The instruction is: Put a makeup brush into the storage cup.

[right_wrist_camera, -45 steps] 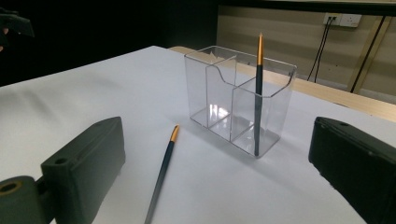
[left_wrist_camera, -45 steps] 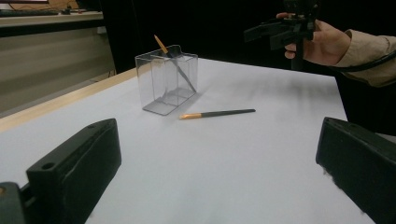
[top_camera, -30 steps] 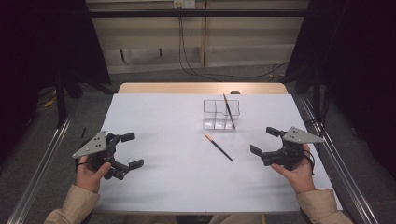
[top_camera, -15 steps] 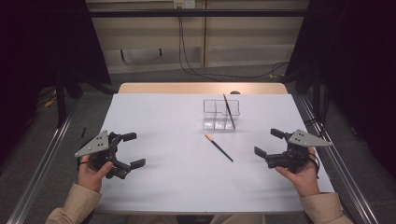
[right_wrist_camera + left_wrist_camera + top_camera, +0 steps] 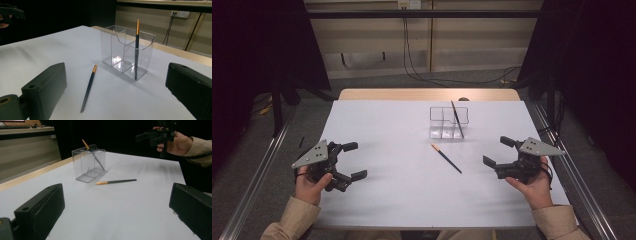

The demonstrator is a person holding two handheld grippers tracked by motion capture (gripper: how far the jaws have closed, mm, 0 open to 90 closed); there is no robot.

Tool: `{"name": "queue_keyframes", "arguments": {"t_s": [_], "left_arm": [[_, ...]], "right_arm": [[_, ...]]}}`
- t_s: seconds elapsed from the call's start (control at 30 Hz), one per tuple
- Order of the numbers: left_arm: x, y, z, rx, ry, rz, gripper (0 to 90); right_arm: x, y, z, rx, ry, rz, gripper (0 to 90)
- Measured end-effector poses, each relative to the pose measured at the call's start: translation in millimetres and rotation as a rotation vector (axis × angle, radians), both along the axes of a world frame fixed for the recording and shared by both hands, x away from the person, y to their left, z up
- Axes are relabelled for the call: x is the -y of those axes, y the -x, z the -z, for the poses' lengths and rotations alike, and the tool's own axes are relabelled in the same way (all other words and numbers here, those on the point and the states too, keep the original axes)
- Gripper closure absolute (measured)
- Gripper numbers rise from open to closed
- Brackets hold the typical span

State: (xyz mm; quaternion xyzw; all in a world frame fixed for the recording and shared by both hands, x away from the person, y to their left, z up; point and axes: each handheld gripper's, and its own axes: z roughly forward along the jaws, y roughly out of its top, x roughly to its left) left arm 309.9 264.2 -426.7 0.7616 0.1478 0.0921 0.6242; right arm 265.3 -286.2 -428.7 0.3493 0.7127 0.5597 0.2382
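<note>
The right gripper [image 5: 501, 152] hovers over the right side of the white table [image 5: 382, 130] with its jaws wide apart and empty. The left gripper [image 5: 354, 161] hangs the same way on the left. Between them, nearer the right one, a dark pencil [image 5: 446, 158] lies flat, just in front of the clear holder [image 5: 448, 122], where another pencil [image 5: 136, 50] already stands. The step looks like an approach; next, the right gripper likely needs to come down around the loose pencil's shaft.

Dark pencil w/ orange tip [image 5: 446, 158] lies flat on white table, just in front of clear holder [image 5: 448, 122]
</note>
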Motion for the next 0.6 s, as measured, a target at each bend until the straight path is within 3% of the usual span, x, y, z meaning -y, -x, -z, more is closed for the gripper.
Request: {"name": "queue_keyframes", "arguments": {"t_s": [0.6], "left_arm": [[3.3,-1.3,-0.1,-0.001,0.004,0.007,0.0]], "right_arm": [[-6.1,-5.7,-3.2,0.001,-0.003,-0.013,3.2]]}}
